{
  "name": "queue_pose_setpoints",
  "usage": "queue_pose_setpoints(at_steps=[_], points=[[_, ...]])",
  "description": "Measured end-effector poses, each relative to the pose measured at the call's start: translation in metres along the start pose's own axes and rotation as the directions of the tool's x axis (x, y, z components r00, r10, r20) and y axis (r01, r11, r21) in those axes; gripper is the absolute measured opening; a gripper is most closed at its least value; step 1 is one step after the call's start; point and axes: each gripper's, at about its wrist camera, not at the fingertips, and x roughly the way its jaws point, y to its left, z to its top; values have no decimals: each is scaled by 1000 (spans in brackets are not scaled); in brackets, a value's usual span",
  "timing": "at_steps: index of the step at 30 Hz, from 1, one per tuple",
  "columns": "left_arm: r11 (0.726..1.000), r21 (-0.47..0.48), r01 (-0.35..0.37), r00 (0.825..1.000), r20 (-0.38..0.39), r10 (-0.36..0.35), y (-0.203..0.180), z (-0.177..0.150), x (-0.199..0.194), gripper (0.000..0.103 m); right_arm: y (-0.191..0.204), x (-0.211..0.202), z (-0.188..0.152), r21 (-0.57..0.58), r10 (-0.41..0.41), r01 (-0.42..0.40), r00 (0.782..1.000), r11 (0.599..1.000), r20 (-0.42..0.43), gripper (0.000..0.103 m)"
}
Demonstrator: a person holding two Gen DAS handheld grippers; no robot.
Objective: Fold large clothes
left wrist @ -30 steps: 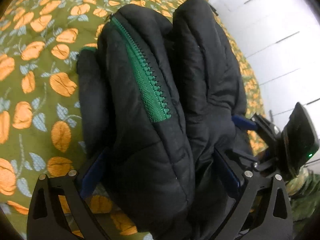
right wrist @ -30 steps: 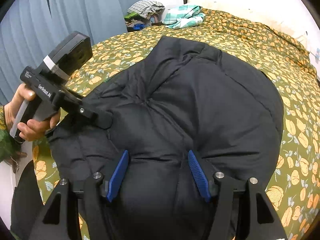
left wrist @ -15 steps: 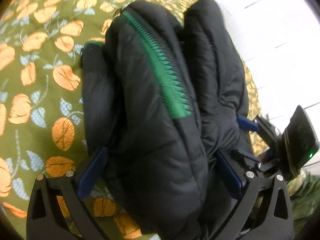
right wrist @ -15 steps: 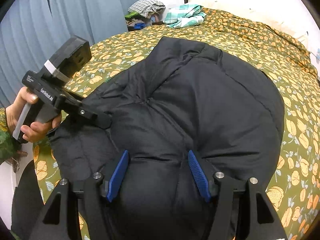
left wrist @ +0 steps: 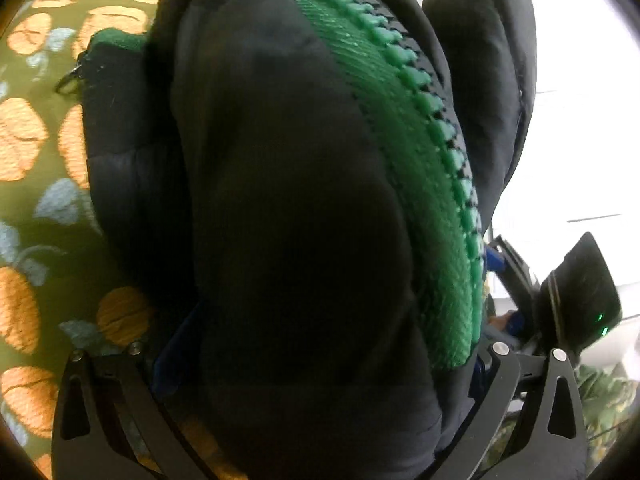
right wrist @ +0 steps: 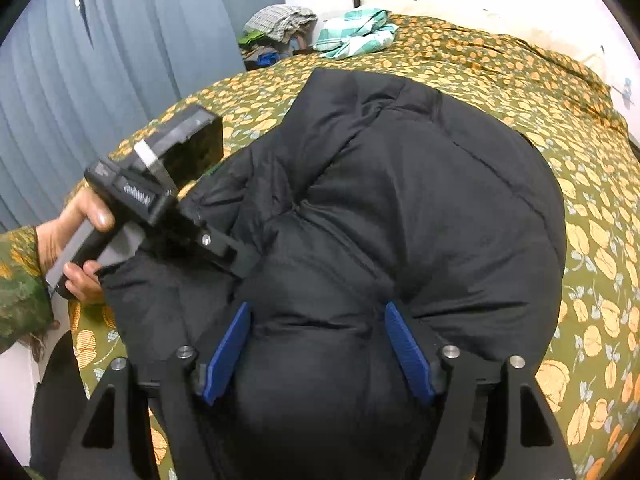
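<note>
Bulging between both grippers' pads, black jacket w/ right gripper just loosening; left gripper apparently clamped.

The right gripper has matte black angular arms with triangular cut-outs, silver screw heads at the joints and ribbed blue pads; the left gripper is built alike; the left hand's sleeve is green, patterned with orange.
</note>
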Motion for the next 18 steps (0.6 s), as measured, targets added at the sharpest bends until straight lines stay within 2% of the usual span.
queue_pose_setpoints(at_steps=[1,5,9,11,13,16,18], points=[[1000,-2,1,1000,4,-1,0,0,0,103,-10,-10,1,45,37,-37,999,998,4,72],[1000,-14,3,1000,24,-2,2,-3,-2,103,-50,-56,-4,199,70,-87,993,976,90,73],[1000,-18,0,1000,27,1,0,-3,1,103,-119,-80,-35,405,55,-93,993,909,104,76],[1000,-18,-4,1000,27,4,-3,-2,3,103,-143,-76,-49,472,69,-98,995,876,77,76],[1000,-19,-7,1000,29,8,-9,0,8,103,-157,-67,-56,511,141,-162,987,844,79,76],[1000,-21,-9,1000,29,10,-11,-3,9,103,-167,-46,-58,542,290,-309,949,782,122,76],[1000,-23,-14,1000,28,15,-17,-3,9,103,-170,-29,-56,545,316,-323,942,774,110,76]])
